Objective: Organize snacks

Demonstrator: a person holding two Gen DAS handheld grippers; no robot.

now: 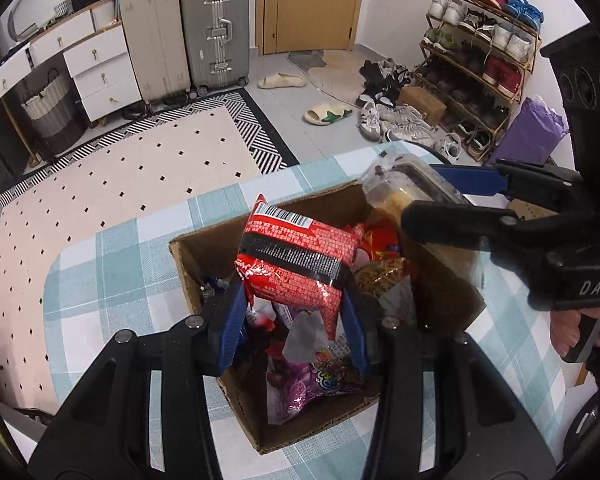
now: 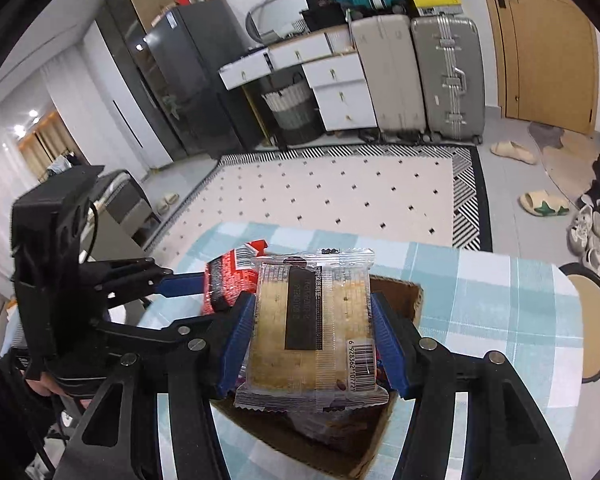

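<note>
Even, bright indoor light; soft, faint shadows. Strong fisheye bending, black vignette at corners. Glare on red snack packet point(image 1: 296, 256) foil and clear biscuit wrapper point(image 2: 312, 320). Bright ceiling spots at far left of right wrist view. Near gripper frames slightly soft.

Red snack bag point(image 1: 300, 258) is shiny crinkly foil, cake wrapper point(image 2: 314, 322) clear glossy plastic — both over a rough matt cardboard box point(image 1: 196, 276). Checked tablecloth point(image 1: 112, 280) looks woven; grooved blue pads point(image 1: 230, 330) look plastic.
</note>
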